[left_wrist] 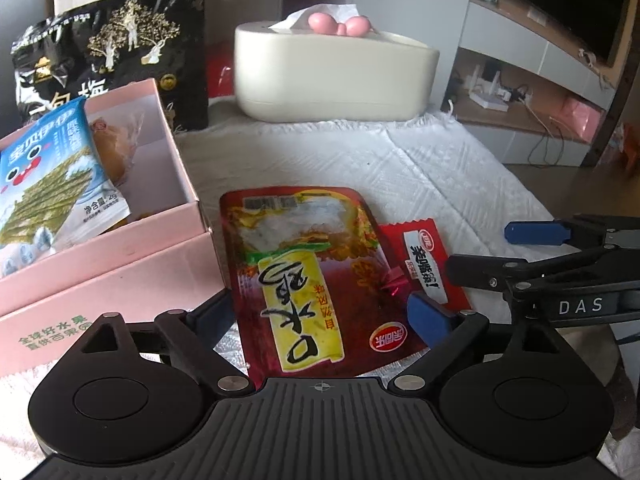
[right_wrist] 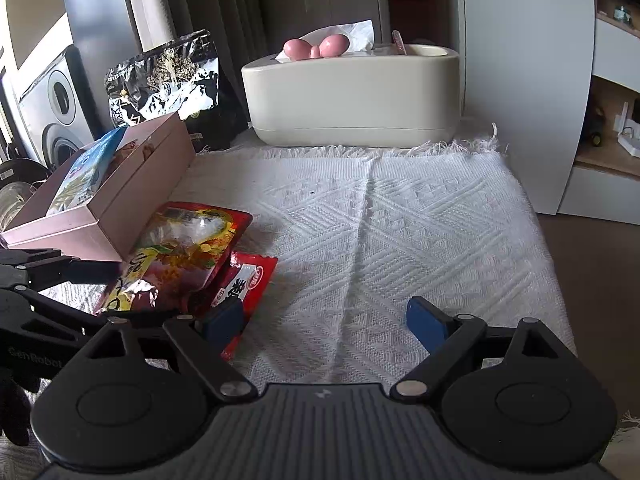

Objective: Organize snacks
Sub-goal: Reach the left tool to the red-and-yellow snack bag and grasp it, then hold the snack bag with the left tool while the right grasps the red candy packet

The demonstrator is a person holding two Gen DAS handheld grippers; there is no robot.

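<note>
A large dark red snack pouch (left_wrist: 304, 276) with a yellow label lies on the white cloth, between the fingers of my open left gripper (left_wrist: 316, 320). It overlaps a small red packet (left_wrist: 428, 268) on its right. The pink box (left_wrist: 120, 240) at the left holds a blue seaweed packet (left_wrist: 52, 184) and a wrapped brown pastry (left_wrist: 116, 148). My right gripper (right_wrist: 326, 320) is open and empty over the cloth, its left finger next to the small red packet (right_wrist: 248, 288). The red pouch (right_wrist: 180, 256) and pink box (right_wrist: 112, 200) lie to its left.
A black and gold snack bag (left_wrist: 116, 52) stands behind the box. A cream tissue box (left_wrist: 336, 72) with a pink ornament sits at the back of the white cloth (right_wrist: 400, 232). The table edge drops off at the right. My right gripper shows in the left wrist view (left_wrist: 568, 256).
</note>
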